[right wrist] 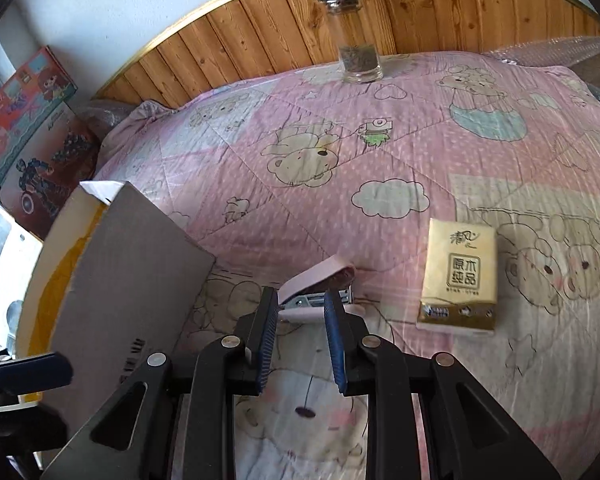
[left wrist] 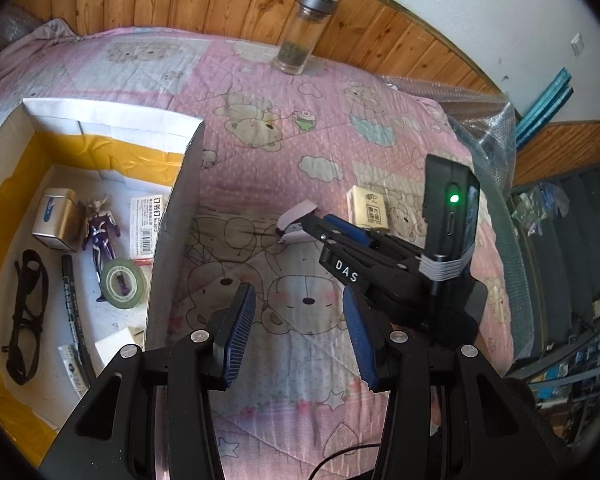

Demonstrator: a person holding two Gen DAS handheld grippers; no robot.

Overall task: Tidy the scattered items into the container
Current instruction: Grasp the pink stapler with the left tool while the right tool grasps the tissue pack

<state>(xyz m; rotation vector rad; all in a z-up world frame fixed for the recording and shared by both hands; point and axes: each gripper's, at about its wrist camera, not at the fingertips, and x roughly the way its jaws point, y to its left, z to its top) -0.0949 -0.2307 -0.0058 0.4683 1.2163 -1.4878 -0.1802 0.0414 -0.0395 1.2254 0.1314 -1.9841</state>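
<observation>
Left hand-held gripper [left wrist: 296, 334]: spread wide, empty, over the quilt [left wrist: 260, 152].
Right hand-held gripper [right wrist: 300, 318]: partly spread, fingertips either side of the stapler's near end; contact unclear.
Stapler [right wrist: 320, 286]: pale pink, hinged open, long axis near-to-far, just right of the box [left wrist: 188, 184].
Left view only: box contents.
Far: glass bottle [right wrist: 350, 32].

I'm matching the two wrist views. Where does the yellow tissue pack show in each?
Left wrist: tissue pack, right of centre, behind the right gripper.
Right wrist: tissue pack, right of centre, flat on the quilt.
Shared landmark: glass jar by the wooden headboard.
</observation>
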